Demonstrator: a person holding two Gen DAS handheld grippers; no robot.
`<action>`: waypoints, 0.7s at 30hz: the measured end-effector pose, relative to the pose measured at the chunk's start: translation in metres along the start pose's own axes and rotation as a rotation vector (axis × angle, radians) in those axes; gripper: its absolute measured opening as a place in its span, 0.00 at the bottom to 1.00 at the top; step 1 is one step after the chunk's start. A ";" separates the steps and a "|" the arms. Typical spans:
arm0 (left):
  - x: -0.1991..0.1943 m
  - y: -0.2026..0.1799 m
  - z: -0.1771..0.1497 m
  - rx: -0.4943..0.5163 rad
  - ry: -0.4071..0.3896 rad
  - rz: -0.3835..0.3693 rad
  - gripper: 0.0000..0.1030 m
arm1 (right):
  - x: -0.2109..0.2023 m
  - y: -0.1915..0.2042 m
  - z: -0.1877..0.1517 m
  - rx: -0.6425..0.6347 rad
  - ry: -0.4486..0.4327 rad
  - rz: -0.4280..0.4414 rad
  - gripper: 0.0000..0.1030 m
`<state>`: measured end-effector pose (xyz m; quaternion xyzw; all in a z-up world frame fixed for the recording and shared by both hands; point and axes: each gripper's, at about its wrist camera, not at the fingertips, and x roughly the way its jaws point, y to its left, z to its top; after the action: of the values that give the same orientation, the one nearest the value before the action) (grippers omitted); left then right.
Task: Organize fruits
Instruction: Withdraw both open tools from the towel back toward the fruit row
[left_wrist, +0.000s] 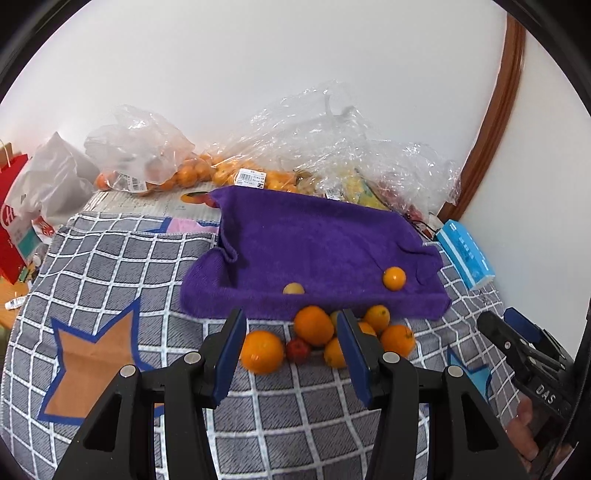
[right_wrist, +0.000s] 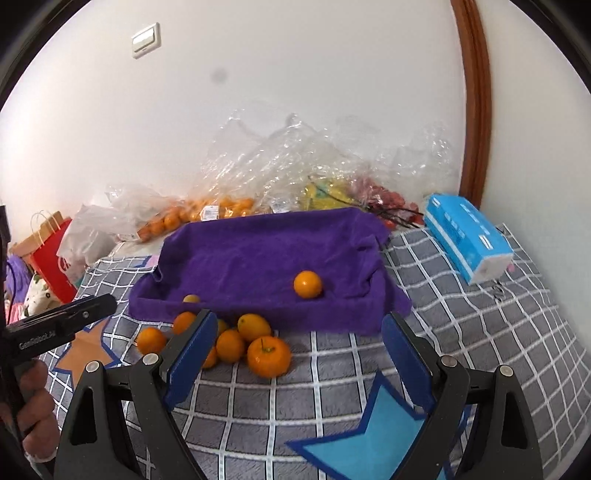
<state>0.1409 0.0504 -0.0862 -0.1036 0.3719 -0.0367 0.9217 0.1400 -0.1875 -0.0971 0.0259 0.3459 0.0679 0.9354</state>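
Note:
A purple towel-lined tray (left_wrist: 317, 240) (right_wrist: 258, 251) lies on the checked cloth. In it are a small orange (left_wrist: 394, 277) (right_wrist: 307, 284) and a pale yellow fruit (left_wrist: 294, 288) (right_wrist: 191, 298). A pile of oranges (left_wrist: 314, 325) (right_wrist: 268, 356) with a small red fruit (left_wrist: 298, 350) lies just in front of the tray. My left gripper (left_wrist: 291, 321) is open and empty, just short of the pile. My right gripper (right_wrist: 299, 325) is open and empty, to the right of the pile; it also shows in the left wrist view (left_wrist: 517, 343).
Clear plastic bags of fruit (left_wrist: 229, 173) (right_wrist: 295, 177) sit behind the tray by the wall. A blue tissue pack (left_wrist: 466, 258) (right_wrist: 467, 240) lies to the right. A red paper bag (left_wrist: 11, 229) (right_wrist: 51, 251) stands at the left. The checked cloth (left_wrist: 110, 280) covers the surface.

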 end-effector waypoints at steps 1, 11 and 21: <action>-0.002 0.000 -0.002 0.004 -0.002 0.002 0.47 | -0.001 0.000 -0.003 -0.002 0.008 -0.007 0.87; -0.009 0.013 -0.017 -0.007 0.019 0.024 0.47 | -0.009 0.001 -0.016 0.040 -0.022 0.040 0.87; 0.001 0.022 -0.026 -0.023 0.024 0.044 0.47 | 0.003 0.004 -0.022 0.031 0.001 0.026 0.87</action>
<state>0.1230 0.0674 -0.1100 -0.1053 0.3857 -0.0134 0.9165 0.1275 -0.1835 -0.1150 0.0447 0.3472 0.0746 0.9338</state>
